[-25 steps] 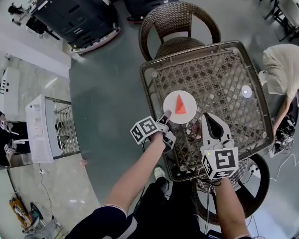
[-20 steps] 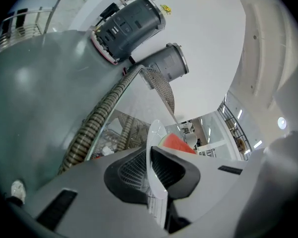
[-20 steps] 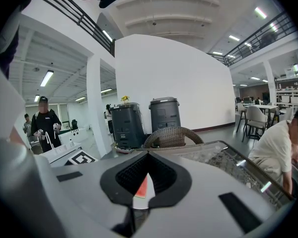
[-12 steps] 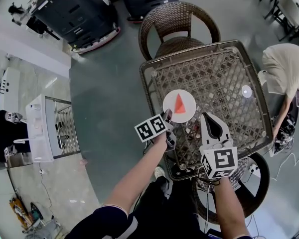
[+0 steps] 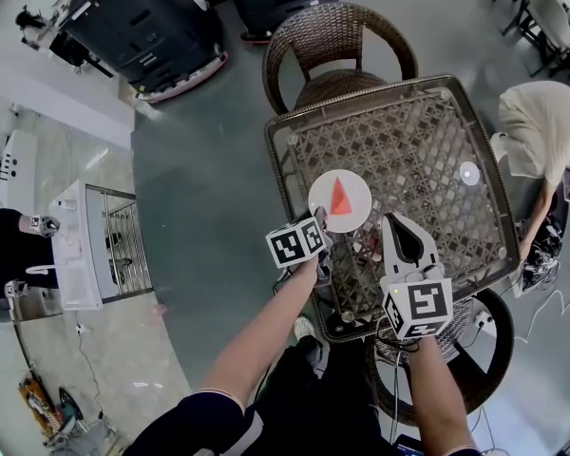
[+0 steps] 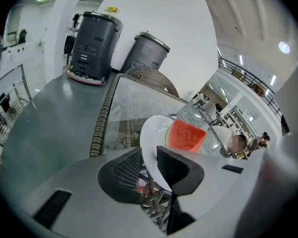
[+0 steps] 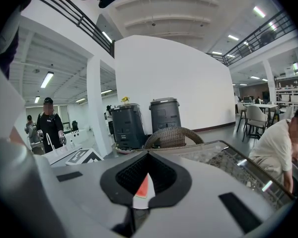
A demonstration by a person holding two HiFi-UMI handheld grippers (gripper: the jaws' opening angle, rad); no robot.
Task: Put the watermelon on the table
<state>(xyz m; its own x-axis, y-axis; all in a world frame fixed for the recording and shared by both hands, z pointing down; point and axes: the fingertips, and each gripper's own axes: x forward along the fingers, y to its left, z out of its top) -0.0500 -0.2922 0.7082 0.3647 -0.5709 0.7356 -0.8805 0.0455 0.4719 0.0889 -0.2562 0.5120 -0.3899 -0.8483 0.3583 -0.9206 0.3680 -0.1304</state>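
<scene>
A red watermelon slice (image 5: 340, 198) lies on a white plate (image 5: 357, 216) that rests on the glass-topped wicker table (image 5: 408, 150). My left gripper (image 5: 319, 222) is at the plate's near-left rim, its jaws opening. In the left gripper view the plate (image 6: 150, 135) runs between the two dark pads, with the watermelon (image 6: 186, 136) just beyond, and my left gripper (image 6: 151, 158) no longer pinches the rim. My right gripper (image 5: 399, 223) hovers shut and empty over the table, right of the plate. In its own view the right gripper (image 7: 148, 155) has the watermelon (image 7: 143, 186) showing through a slit.
A wicker chair (image 5: 340, 46) stands at the table's far side and another (image 5: 461, 350) below my right arm. A small white disc (image 5: 469, 173) lies on the table's right part. A person (image 5: 543, 131) bends at the right edge. Grey machines (image 5: 142, 27) and a white rack (image 5: 95, 245) stand to the left.
My left gripper has rolled about its own line, turning its marker cube, and its jaws have opened from the plate's rim. The plate, the watermelon and the right gripper have stayed put.
</scene>
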